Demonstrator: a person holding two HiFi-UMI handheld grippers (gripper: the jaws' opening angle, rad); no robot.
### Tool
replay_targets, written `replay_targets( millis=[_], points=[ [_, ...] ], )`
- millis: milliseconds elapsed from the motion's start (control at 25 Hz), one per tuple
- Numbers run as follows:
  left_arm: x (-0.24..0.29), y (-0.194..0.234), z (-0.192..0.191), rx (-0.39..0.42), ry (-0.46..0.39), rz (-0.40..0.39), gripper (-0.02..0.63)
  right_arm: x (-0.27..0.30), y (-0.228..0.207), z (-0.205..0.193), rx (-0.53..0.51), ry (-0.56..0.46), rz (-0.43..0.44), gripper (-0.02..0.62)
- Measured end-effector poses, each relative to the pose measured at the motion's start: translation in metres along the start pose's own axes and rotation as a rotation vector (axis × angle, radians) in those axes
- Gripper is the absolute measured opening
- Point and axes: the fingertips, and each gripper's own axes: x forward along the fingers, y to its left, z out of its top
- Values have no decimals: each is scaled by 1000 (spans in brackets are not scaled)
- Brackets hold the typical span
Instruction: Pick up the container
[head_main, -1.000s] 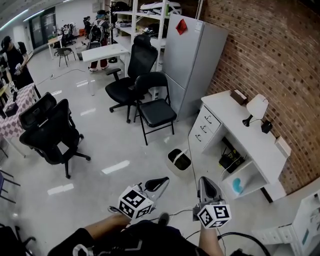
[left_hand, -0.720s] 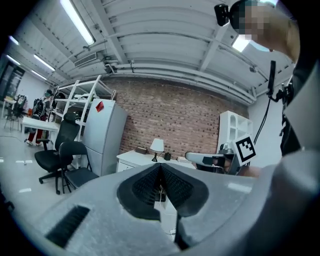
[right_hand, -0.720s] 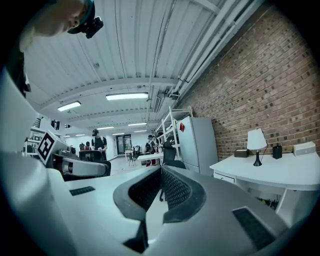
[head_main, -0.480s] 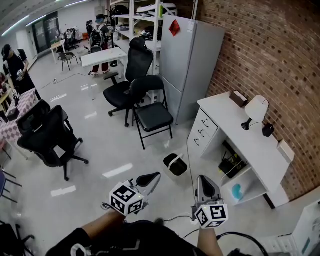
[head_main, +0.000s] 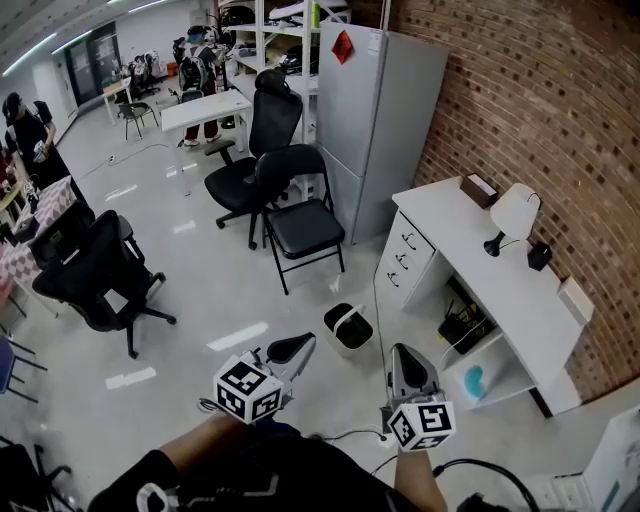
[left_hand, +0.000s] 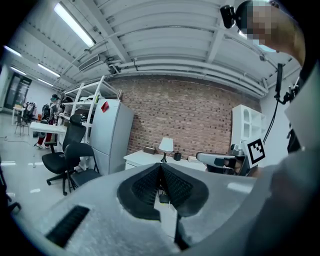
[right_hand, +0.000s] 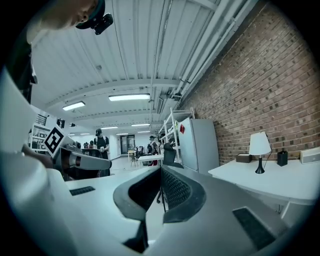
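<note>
**Plainly shut: both tongs empty, container (head_main: 350, 328) on the floor**

Both pairs are held out in front of the person, side by side over the glossy floor (head_main: 200, 290). The left tongs (head_main: 303, 343) have their ridged pads pressed flat together with nothing between them, and the left gripper view (left_hand: 161, 166) shows the same. The right tongs (head_main: 402, 352) are just as tightly closed and carry nothing, as their own view (right_hand: 161, 168) confirms.

The container, a small white bin with a dark inside, stands upright on the floor. It sits near the drawer end of the white surface (head_main: 470, 255) along the brick wall. From the head view it lies beyond the two tips and roughly between them, touched by neither.

A white lamp (head_main: 515, 215) and a brown box (head_main: 482, 187) stand on that surface. A tall grey cabinet (head_main: 385, 120) rises at its far end, with a black folding chair (head_main: 300, 215) just in front of it.
</note>
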Motion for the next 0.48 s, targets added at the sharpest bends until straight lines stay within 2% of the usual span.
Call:
replay_targets(
  millis=[200,480],
  points=[
    [16,18,-4,-21,16,28,9,19,-10,-6,18,16,12,9],
    [49,50,-7,-40,24,-6,9,60,-31,-11,38,22,-20,9]
  ],
)
